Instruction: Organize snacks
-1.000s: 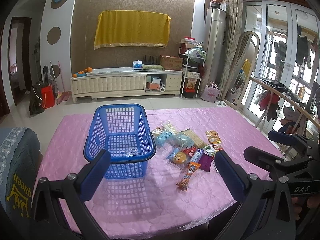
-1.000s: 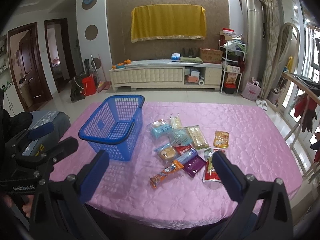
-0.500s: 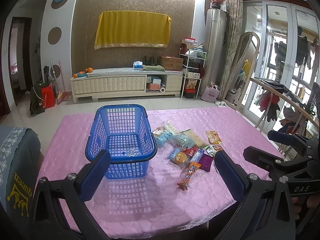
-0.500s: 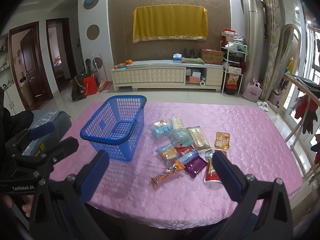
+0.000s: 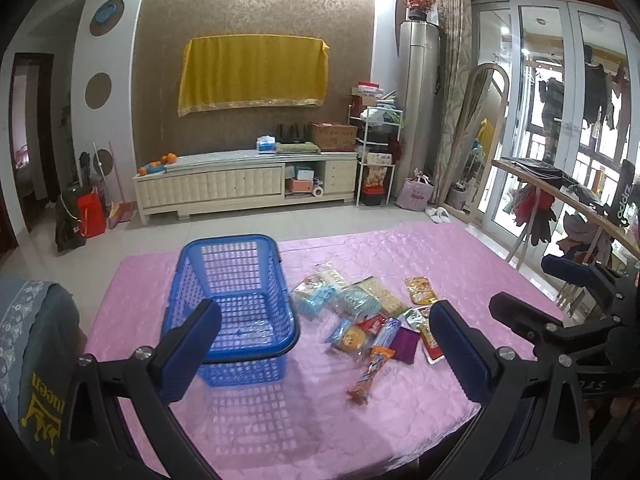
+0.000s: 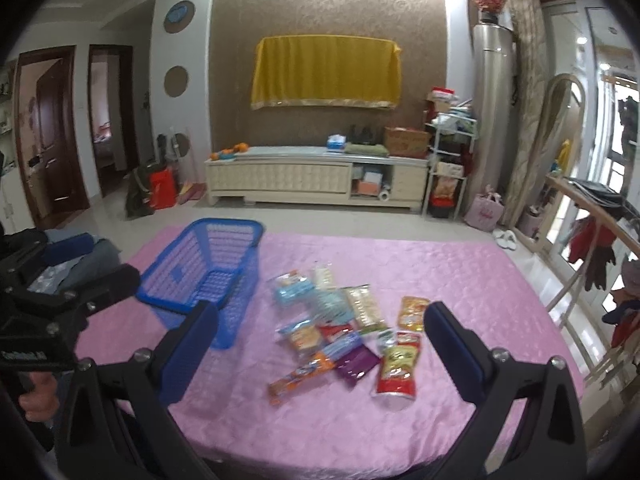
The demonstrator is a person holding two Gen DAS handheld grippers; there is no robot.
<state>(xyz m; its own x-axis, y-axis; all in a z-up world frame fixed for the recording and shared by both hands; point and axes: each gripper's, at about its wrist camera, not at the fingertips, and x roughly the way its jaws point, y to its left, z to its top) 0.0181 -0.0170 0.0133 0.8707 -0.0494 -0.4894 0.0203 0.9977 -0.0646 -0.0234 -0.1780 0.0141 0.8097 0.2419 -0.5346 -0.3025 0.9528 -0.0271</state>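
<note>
An empty blue plastic basket (image 5: 232, 304) stands on the pink tablecloth (image 5: 320, 420), left of a pile of several snack packets (image 5: 360, 320). In the right wrist view the basket (image 6: 208, 276) is at the left and the packets (image 6: 340, 328) are in the middle, with a long orange stick pack (image 6: 300, 376) and a red and yellow pouch (image 6: 398, 368) nearest. My left gripper (image 5: 324, 348) is open and empty, held above the table's near edge in front of the basket. My right gripper (image 6: 320, 344) is open and empty, held above the near edge facing the packets.
A chair back with a grey cover (image 5: 32, 360) stands at the table's left. A wooden rack with hanging clothes (image 5: 560, 208) is at the right. A low cream cabinet (image 5: 244, 188) stands against the far wall, beyond open floor.
Both grippers have eased slightly back and up from the table; basket and packets look a little smaller and farther. Nothing on the table has moved.
</note>
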